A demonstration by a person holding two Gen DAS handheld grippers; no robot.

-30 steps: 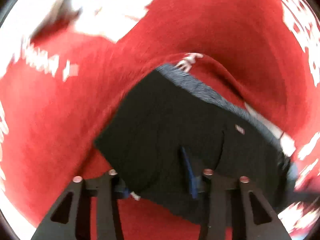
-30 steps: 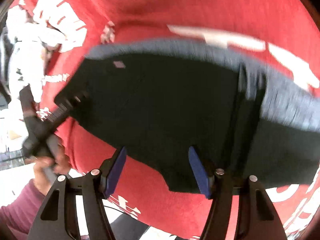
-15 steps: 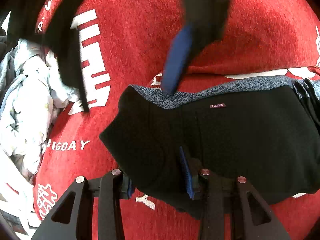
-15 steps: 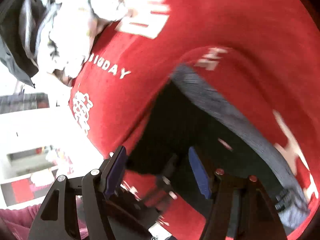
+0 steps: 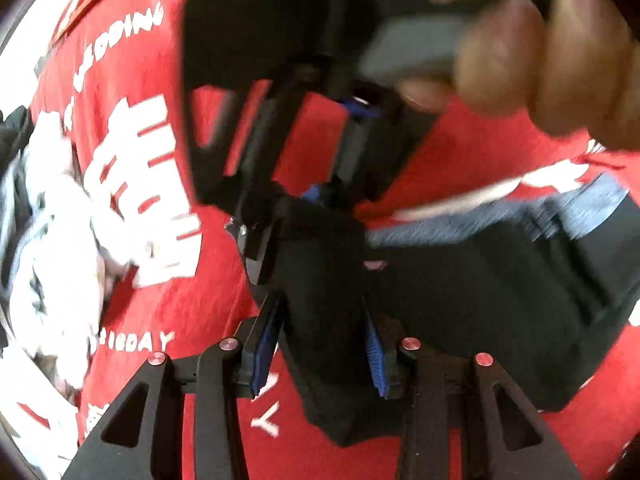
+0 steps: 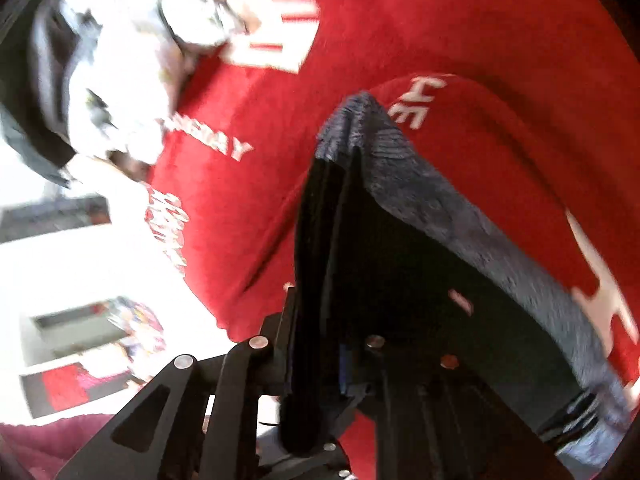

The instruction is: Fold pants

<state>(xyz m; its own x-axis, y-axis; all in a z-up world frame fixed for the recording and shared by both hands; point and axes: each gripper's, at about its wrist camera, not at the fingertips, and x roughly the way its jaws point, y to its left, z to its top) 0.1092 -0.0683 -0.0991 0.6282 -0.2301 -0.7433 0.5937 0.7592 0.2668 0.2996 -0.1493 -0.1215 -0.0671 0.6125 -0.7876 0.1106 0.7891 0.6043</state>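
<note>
The black fabric pants with a grey-blue knitted waistband (image 5: pixel 460 292) lie bunched on a red cloth printed with white lettering (image 5: pixel 132 240), which covers the work surface. The left gripper (image 5: pixel 320 336) has its blue-padded jaws clamped on a thick fold of the black fabric at the near edge of the garment. From its camera, the right gripper (image 5: pixel 316 200) shows just beyond, also on the pants near the waistband corner, with the person's hand (image 5: pixel 532 60) wrapped around its handle, though that part is badly blurred.

In the right wrist view, the right gripper (image 6: pixel 316 360) has just been closing its jaws, and a doubled edge of the black cloth stands pinched between them, rising from the pads up toward the waistband (image 6: pixel 420 196). A small label (image 6: pixel 460 300) shows on the fabric beside it. A heap of pale crumpled clothing (image 6: pixel 132 60) sits at the far edge of the red cloth, well apart from the pants. A maroon sleeve (image 6: pixel 48 440) shows at the lower corner.
</note>
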